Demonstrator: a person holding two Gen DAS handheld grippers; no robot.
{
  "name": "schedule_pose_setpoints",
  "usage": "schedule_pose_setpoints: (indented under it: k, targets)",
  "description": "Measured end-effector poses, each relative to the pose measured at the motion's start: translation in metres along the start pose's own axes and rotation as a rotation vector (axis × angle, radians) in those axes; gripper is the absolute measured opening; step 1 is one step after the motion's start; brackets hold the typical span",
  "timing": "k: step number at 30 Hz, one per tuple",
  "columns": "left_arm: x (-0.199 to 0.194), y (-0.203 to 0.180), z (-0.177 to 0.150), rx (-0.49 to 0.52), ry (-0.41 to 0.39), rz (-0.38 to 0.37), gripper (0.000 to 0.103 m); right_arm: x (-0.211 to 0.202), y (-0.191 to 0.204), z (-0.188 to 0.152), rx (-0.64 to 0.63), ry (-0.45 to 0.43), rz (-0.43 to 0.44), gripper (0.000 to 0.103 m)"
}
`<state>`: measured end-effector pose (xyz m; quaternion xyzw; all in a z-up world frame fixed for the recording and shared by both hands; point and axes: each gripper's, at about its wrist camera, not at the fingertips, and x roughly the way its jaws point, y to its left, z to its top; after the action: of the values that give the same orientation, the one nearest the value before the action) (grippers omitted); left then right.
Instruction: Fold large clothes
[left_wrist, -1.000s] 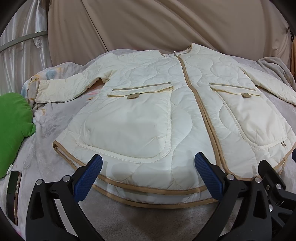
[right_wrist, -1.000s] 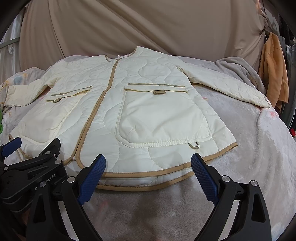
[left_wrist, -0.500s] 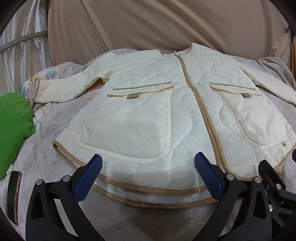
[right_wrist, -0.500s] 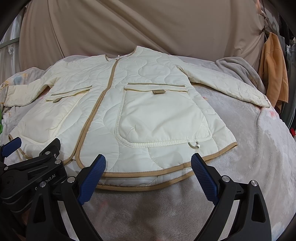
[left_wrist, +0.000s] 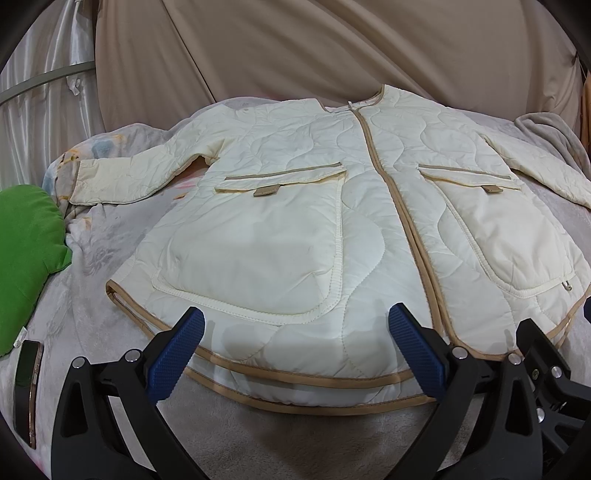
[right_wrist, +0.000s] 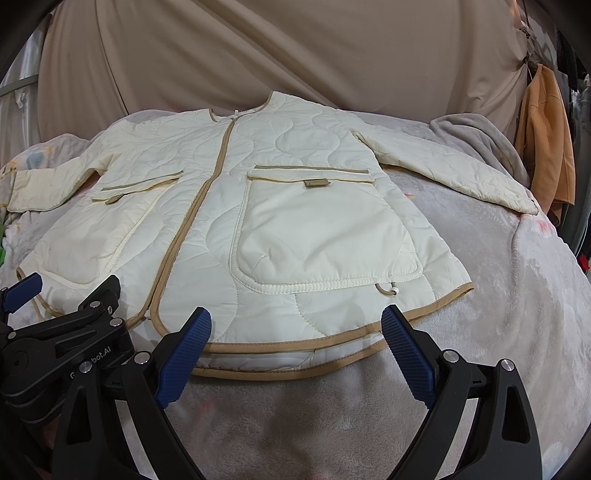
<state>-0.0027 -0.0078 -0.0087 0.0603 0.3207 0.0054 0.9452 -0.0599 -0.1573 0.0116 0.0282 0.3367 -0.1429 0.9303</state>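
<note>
A cream quilted jacket (left_wrist: 314, 221) with tan trim lies flat and face up on a grey blanket, sleeves spread to both sides. It also shows in the right wrist view (right_wrist: 295, 229). My left gripper (left_wrist: 295, 350) is open and empty, hovering just before the jacket's hem on its left half. My right gripper (right_wrist: 295, 350) is open and empty before the hem on the right half. Each gripper shows at the edge of the other's view.
A green cushion (left_wrist: 26, 258) and a phone (left_wrist: 27, 384) lie at the left on the grey blanket (right_wrist: 517, 295). A crumpled grey throw (right_wrist: 480, 140) and a hanging orange garment (right_wrist: 546, 140) are at the right. A beige curtain (left_wrist: 332, 48) hangs behind.
</note>
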Motion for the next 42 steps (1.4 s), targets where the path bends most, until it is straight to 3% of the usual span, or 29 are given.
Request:
schedule_pose_setpoints:
  k: [15,18,28,36,42]
  targets:
    - [0.000,-0.001,0.000,0.002,0.004,-0.001,0.097,-0.001,0.001,0.001,0.000,0.004,0.002,0.092]
    - [-0.003,0.003,0.003,-0.007,0.005,-0.028,0.098,0.000,-0.002,0.005,0.001,0.023,0.024,0.092]
    - [-0.010,0.004,0.044,-0.003,-0.029,-0.065,0.098,0.003,-0.010,0.046,-0.021,0.001,0.033,0.092]
    - [0.024,-0.008,0.076,0.020,0.004,-0.064,0.098,0.035,-0.037,0.079,-0.009,0.027,0.000,0.092]
    - [0.049,-0.016,0.095,0.065,0.021,-0.045,0.098,0.079,-0.093,0.109,0.062,0.073,0.010,0.091]
